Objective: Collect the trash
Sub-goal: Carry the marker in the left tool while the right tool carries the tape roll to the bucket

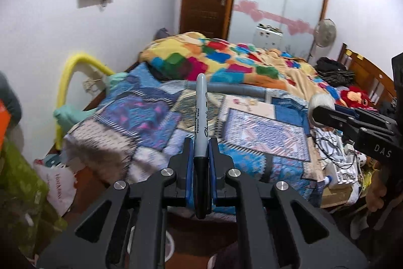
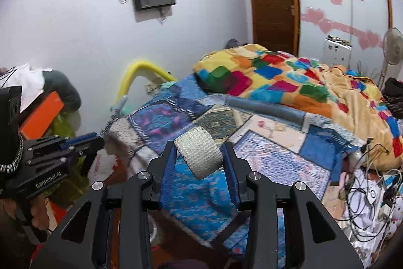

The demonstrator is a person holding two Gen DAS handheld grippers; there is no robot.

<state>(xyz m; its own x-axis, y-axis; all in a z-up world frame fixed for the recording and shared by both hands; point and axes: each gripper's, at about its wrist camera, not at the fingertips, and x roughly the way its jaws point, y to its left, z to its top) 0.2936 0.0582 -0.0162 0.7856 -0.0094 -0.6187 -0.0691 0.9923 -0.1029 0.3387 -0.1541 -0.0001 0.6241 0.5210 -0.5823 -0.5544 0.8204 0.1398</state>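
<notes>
Left wrist view: the left gripper (image 1: 201, 143) has its fingers (image 1: 187, 155) clamped on a grey permanent marker (image 1: 201, 117), gripped near its black cap end, the grey barrel standing up and forward beyond the fingertips. Right wrist view: the right gripper (image 2: 199, 153) is closed on a roll of whitish woven tape (image 2: 199, 153), tilted, pinched across its sides between the blue pads. Both items are clear of the bed (image 2: 252, 132) and carried in the air above its near edge.

Assessment of progress: two items are picked up, one per gripper, so the collecting step appears done for these. Disposal remains; no bin is identifiable in either view. A white plastic bag (image 1: 59, 185) lies on the floor to the left of the bed, though whether it serves as the receptacle cannot be told.

Condition of items: the marker is intact, its printed label legible in part. The roll looks textured, lightly compressible and partly used; its core is not visible.
</notes>
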